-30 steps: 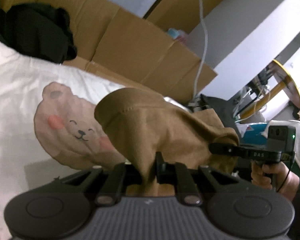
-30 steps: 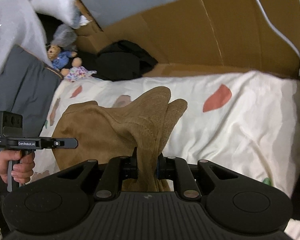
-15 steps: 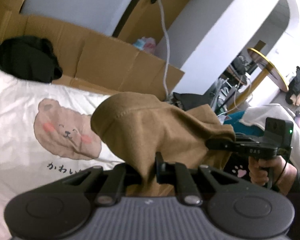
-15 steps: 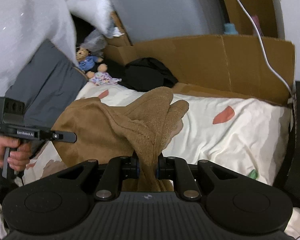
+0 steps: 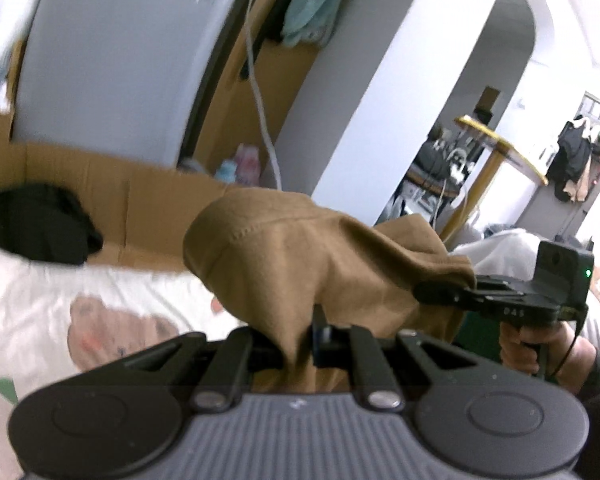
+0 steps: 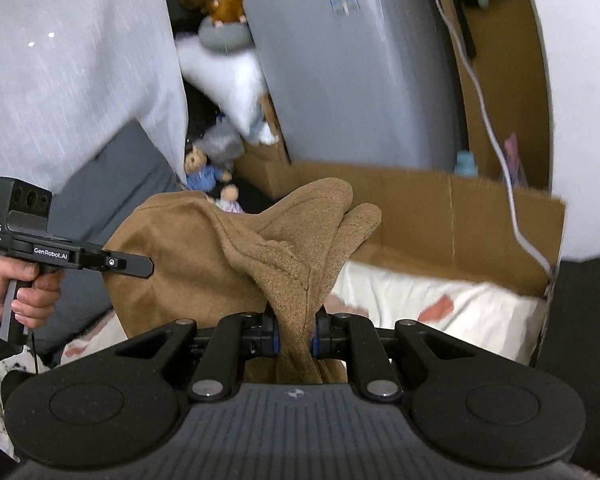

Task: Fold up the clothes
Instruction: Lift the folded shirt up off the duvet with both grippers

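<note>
Above bear-print sheet [image 5: 40, 300], brown garment [image 5: 300, 256] pinched in both tools [image 5: 296, 336] [image 6: 294, 336].

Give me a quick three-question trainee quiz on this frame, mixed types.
1. True or false: both the left claw and the right claw are shut on the brown garment.
2. Multiple choice: what lies on the white bedsheet against the cardboard in the left wrist view? A) a black garment B) a red towel C) a pair of shoes
3. Fill in: in the right wrist view, a white ____ hangs down in front of the cardboard wall on the right.

Key
1. True: fabric is pinched between each claw's fingers.
2. A, the black garment.
3. Cable.
</note>
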